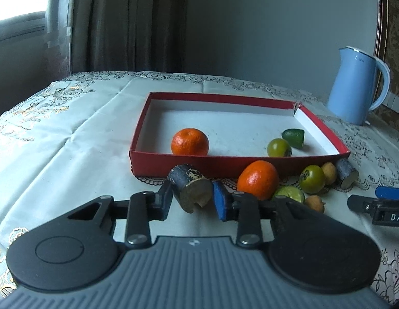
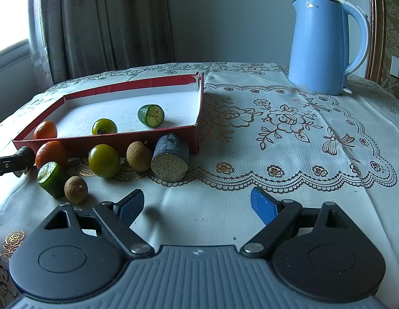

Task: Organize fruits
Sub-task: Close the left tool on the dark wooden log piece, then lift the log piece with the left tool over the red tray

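Note:
My left gripper (image 1: 193, 197) is shut on a dark cylindrical chunk with a pale cut end (image 1: 190, 188), just in front of the red box (image 1: 225, 163). The box holds an orange (image 1: 189, 141), a green tomato (image 1: 278, 147) and a cucumber piece (image 1: 293, 138). Outside its front wall lie an orange (image 1: 258, 179), a cucumber piece (image 1: 289, 194), a green tomato (image 1: 311, 179), two brown longans (image 1: 329, 172) and a second dark chunk (image 1: 347, 171). My right gripper (image 2: 196, 206) is open and empty, near that chunk (image 2: 169, 161).
A blue electric kettle (image 2: 325, 43) stands at the back right of the table. An embroidered tablecloth (image 2: 289, 134) covers the table. Curtains and a window are at the back left. The right gripper shows in the left wrist view (image 1: 377, 203).

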Motion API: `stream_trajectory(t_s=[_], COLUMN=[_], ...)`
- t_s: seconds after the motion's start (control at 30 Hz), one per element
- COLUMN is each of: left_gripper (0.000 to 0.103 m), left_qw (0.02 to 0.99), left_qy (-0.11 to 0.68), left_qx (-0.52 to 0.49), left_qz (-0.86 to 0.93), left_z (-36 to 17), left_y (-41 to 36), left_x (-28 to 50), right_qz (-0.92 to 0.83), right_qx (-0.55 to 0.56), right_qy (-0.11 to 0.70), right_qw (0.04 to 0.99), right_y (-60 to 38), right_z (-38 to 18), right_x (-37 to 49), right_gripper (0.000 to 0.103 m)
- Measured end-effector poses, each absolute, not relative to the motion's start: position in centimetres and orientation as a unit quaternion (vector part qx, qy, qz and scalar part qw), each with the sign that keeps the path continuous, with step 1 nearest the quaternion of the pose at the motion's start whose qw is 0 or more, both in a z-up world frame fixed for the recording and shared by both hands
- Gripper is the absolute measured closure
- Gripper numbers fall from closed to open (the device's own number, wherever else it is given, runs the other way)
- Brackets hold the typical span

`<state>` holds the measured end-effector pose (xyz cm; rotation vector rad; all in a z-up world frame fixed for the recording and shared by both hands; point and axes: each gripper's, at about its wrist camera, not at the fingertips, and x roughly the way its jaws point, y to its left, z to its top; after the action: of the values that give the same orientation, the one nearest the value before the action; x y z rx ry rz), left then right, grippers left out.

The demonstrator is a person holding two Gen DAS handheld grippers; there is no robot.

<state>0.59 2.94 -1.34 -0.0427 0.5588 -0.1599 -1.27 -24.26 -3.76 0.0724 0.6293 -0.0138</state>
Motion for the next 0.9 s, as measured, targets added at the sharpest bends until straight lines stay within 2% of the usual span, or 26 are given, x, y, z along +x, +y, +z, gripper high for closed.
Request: stream_trajectory(t_s=[0.07,0.1,0.13,0.17,0.4,0.43,0.5,0.57,0.6,0.67,0.77,0.9], left_gripper=[0.072,0.076,0.092,0.096,0.094,0.090,0.075,0.050,0.043,0.022,0.019,0.023], left_qw=[0.959,0.960,0.961,0.961,0.959,0.959,0.960,0.962,0.964,0.968,0.969,0.965], left_qy=[0.271,0.269,0.264,0.262,0.269,0.269,0.270,0.262,0.255,0.236,0.227,0.244], left_qx=[-0.020,-0.022,-0.022,-0.022,0.003,0.003,0.002,0.002,0.003,0.008,0.018,0.022], left_qz=[-0.077,-0.078,-0.082,-0.085,-0.085,-0.085,-0.078,-0.077,-0.077,-0.083,-0.097,-0.096], left_z=[-1.2,-1.1,-1.0,-0.8,-0.6,-0.8,-1.0,-1.0,-0.9,-0.6,-0.2,-0.4], left_y=[3.0,3.1,3.1,3.1,2.3,2.3,2.4,2.6,2.7,2.7,2.5,2.2], left_x=[0.4,0.3,0.1,0.0,-0.1,-0.1,-0.2,-0.5,-0.7,-1.1,-1.0,-0.2], right_qz=[-0.007,-0.007,-0.007,-0.007,-0.007,-0.007,-0.007,-0.007,-0.008,-0.008,-0.007,-0.008], right_qx=[0.035,0.035,0.035,0.035,0.035,0.034,0.035,0.034,0.033,0.034,0.034,0.034], right_qy=[0.310,0.310,0.310,0.309,0.310,0.310,0.310,0.310,0.310,0.310,0.310,0.310], right_qw=[0.950,0.950,0.950,0.950,0.950,0.950,0.950,0.950,0.950,0.950,0.950,0.950], right_y=[-24.2,-24.3,-24.2,-24.2,-24.2,-24.2,-24.3,-24.1,-24.2,-24.2,-24.1,-24.1], right_z=[-3.8,-3.8,-3.8,-3.8,-3.8,-3.8,-3.8,-3.8,-3.8,-3.8,-3.8,-3.8], right_x=[-1.3,-1.3,-1.3,-1.3,-1.3,-1.3,-1.3,-1.3,-1.3,-1.3,-1.3,-1.3], right_gripper=[0.013,0.013,0.013,0.013,0.013,0.013,0.013,0.013,0.013,0.013,0.013,0.013])
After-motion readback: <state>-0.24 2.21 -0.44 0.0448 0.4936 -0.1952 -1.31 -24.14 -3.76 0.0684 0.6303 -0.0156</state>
